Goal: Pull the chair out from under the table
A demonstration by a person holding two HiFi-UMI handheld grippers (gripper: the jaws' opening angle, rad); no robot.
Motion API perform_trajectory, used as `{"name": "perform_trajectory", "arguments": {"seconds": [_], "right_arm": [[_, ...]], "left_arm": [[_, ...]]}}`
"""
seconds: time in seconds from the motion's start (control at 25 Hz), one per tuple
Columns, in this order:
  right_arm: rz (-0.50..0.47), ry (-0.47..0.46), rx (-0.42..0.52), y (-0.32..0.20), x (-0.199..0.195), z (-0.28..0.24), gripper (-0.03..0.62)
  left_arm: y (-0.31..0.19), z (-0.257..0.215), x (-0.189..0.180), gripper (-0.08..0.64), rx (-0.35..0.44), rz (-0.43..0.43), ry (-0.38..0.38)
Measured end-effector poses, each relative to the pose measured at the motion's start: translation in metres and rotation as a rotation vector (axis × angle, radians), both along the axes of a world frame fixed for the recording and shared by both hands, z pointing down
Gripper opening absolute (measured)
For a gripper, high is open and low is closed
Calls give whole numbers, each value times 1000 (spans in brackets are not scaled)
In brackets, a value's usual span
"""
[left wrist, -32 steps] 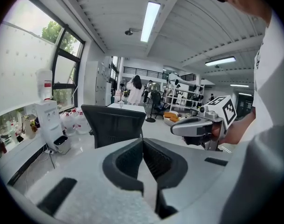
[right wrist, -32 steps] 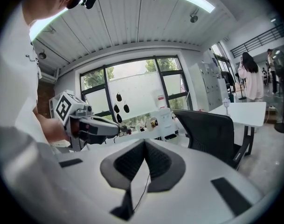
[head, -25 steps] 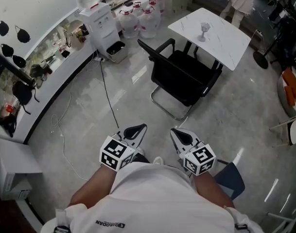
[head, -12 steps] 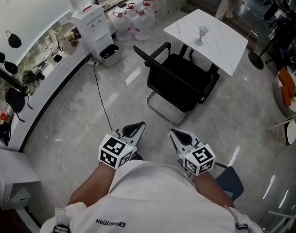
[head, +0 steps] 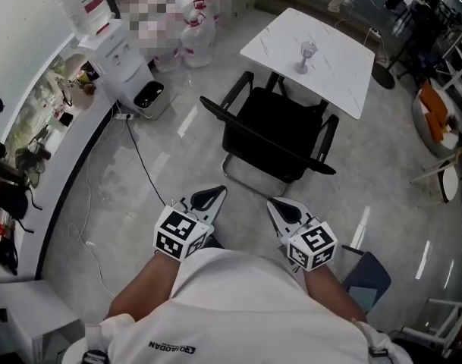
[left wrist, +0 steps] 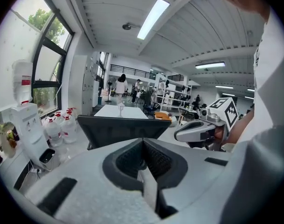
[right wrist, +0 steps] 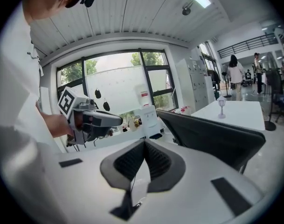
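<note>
Black cantilever office chair (head: 280, 135) tucked under near edge of white marble-top table (head: 329, 59), backrest outward, probably for grasping. Left hand-held gripper (head: 209, 200), right hand-held gripper (head: 284, 212) closed, empty, short of it.

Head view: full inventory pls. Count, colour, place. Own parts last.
chair: 1, black, centre, against the table's near edge
table: 1, white, top, right of centre
glass: 1, clear, upright on the table
dispenser: 1, white, top left, at the counter's end
jugs: several, clear with red caps, on the floor right of the dispenser; exact count unclear
cable: 1, black, on the floor, running from the dispenser toward the person
counter: 1, white, curved, left edge, cluttered
left gripper: 1, white and black, bottom centre, shut, empty
right gripper: 1, white and black, beside the left one, shut, empty
shirt: 1, white, bottom
</note>
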State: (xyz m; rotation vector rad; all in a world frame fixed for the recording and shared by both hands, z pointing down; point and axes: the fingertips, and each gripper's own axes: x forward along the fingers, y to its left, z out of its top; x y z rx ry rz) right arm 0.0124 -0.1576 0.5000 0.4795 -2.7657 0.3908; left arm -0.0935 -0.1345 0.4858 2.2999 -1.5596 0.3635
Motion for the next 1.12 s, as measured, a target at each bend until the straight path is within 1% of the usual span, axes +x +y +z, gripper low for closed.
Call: {"name": "perform_trajectory", "arguments": {"seconds": [0.16,0.28,0.36,0.52,0.72,0.92,1.12], "right_arm": [[71,1,6,-21,-45,-8,6],[137,1,3,-36,-74,-8,6],[179,4,-2,-44,-88,-6,6],[256,14,3,-58,-104,-5,6],[359,33,20,-72,-94,-10,6],[449,32,65,-85,-69,-32,6],[505,26,89,-100,-41,-47,6]], "left_arm": [[-33,-14,-52,9,23,68,-10],[-55,-16,-84,9,30,118,-10],[-67,-14,-99,9,22,157,-6],[-87,-10,-112,8,19,249,-3],[-116,-12,-111,9,29,330,13],[-136,-26,-84,9,58,412,25],[-150,-37,-55,9,80,459,21]]}}
